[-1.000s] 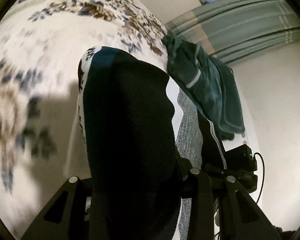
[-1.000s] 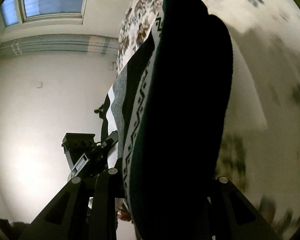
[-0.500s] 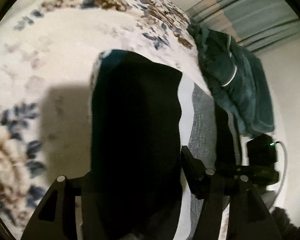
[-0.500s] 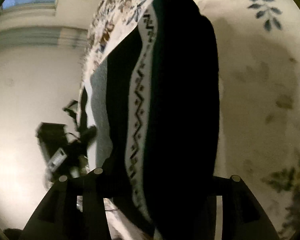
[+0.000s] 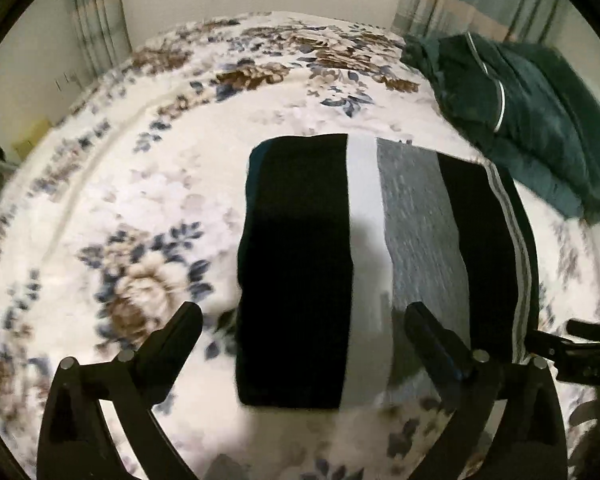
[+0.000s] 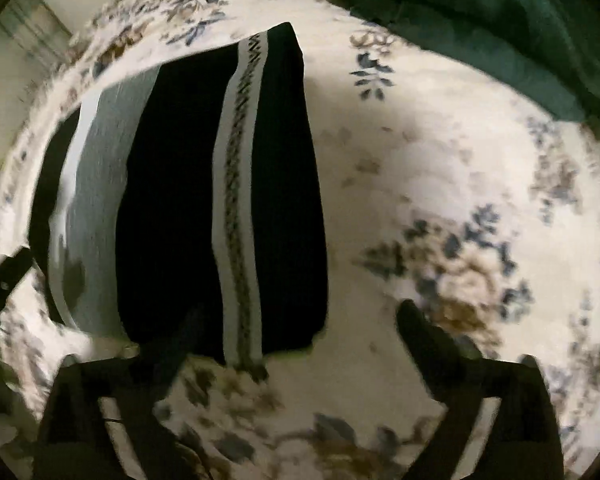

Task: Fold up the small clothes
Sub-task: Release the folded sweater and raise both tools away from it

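Observation:
A folded striped garment [image 5: 340, 264], black, white and grey with a patterned band, lies flat on the floral bed cover [image 5: 140, 184]. It also shows in the right wrist view [image 6: 204, 200]. My left gripper [image 5: 300, 320] is open and empty, hovering just above the garment's near edge. My right gripper [image 6: 296, 320] is open and empty, above the garment's near right corner. The right gripper's body [image 5: 580, 352] shows at the right edge of the left wrist view.
A crumpled dark green garment [image 5: 532, 120] lies at the far right of the bed, also in the right wrist view [image 6: 480, 20]. Curtains [image 5: 96, 32] and a wall stand behind the bed. The floral bed cover [image 6: 460, 200] spreads around the folded piece.
Both grippers let go of the striped garment and opened. The garment, held up before, now lies flat and folded on the bed. Both grippers pulled back toward me.

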`<action>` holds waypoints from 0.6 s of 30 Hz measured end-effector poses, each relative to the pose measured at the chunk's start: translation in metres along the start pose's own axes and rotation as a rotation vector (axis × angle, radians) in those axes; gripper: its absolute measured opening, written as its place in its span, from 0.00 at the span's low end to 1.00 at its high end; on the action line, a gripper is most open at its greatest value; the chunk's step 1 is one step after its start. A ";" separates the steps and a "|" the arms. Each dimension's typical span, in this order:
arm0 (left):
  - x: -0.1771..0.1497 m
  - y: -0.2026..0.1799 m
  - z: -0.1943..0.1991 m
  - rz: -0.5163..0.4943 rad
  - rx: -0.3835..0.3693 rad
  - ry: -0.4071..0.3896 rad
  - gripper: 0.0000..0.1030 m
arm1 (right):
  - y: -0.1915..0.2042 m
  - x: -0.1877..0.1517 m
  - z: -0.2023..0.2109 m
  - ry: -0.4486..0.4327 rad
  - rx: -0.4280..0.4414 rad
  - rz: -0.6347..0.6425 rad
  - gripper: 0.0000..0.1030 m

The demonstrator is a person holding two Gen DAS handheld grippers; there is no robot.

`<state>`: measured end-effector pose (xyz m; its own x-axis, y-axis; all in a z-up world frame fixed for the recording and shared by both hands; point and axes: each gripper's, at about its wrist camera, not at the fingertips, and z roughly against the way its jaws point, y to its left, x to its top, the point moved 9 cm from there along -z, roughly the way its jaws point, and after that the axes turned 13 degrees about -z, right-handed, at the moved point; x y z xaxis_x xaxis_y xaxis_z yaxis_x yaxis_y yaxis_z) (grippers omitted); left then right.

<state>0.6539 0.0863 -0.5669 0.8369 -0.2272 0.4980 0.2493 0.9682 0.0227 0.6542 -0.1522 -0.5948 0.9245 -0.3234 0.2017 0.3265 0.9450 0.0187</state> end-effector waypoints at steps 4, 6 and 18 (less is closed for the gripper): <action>-0.002 -0.010 0.034 -0.019 0.030 -0.011 1.00 | -0.015 -0.015 0.050 -0.089 -0.068 0.016 1.00; -0.001 -0.013 0.057 -0.017 0.047 -0.024 1.00 | -0.018 -0.023 0.084 -0.124 -0.068 0.000 1.00; -0.001 -0.035 0.242 -0.021 0.113 -0.142 1.00 | -0.052 -0.083 0.295 -0.310 -0.038 -0.025 1.00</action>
<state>0.5266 0.0785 -0.3579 0.7530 -0.2379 0.6136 0.2030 0.9709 0.1273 0.5025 -0.1598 -0.3239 0.8140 -0.3107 0.4908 0.3608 0.9326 -0.0079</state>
